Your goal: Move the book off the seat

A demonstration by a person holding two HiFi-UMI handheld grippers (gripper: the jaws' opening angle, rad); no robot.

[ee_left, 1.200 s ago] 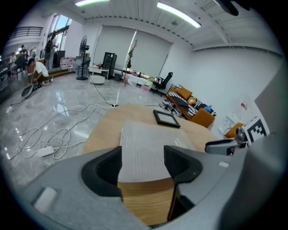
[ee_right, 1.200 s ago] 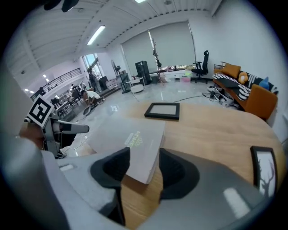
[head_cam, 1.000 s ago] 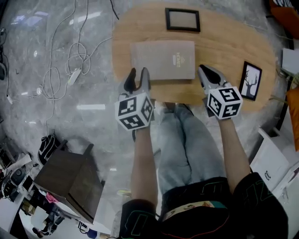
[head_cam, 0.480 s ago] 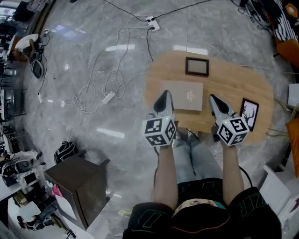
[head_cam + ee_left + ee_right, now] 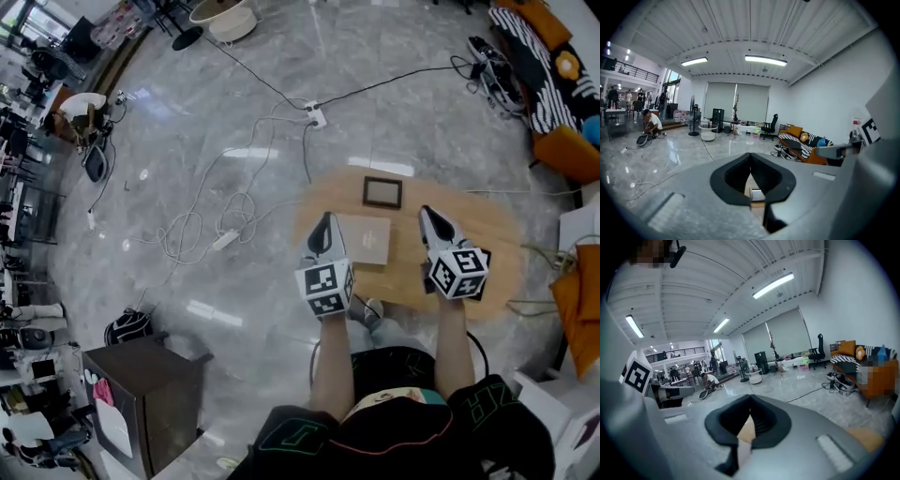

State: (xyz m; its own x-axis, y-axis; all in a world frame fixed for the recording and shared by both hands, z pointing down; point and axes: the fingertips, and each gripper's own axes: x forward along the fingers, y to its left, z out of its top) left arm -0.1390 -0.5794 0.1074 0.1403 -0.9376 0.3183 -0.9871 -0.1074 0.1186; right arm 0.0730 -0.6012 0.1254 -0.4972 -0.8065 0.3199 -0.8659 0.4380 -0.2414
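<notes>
Here, the tan book (image 5: 364,239) is lying flat on the wooden oval seat (image 5: 487,225), just right of the left gripper (image 5: 324,225) and farther from the right gripper (image 5: 427,217), its long side seemingly running across between them, both grippers pressing their jaws together on nothing.

An oval desk (image 5: 497,239) of light wood stands on a grey, shiny marble floor (image 5: 234,103). On its top a beige book (image 5: 364,239) lies flat and closed, in the left half. Just beyond the book, near the far edge, a small picture frame (image 5: 382,192) with a dark border also lies flat; the two do not touch. On the floor left of the desk, white cables (image 5: 202,225) lie in loose loops, and a power strip (image 5: 314,115) lies further away. A dark cabinet (image 5: 150,389) stands on the floor at the lower left, with a black bag (image 5: 127,326) beside it.
</notes>
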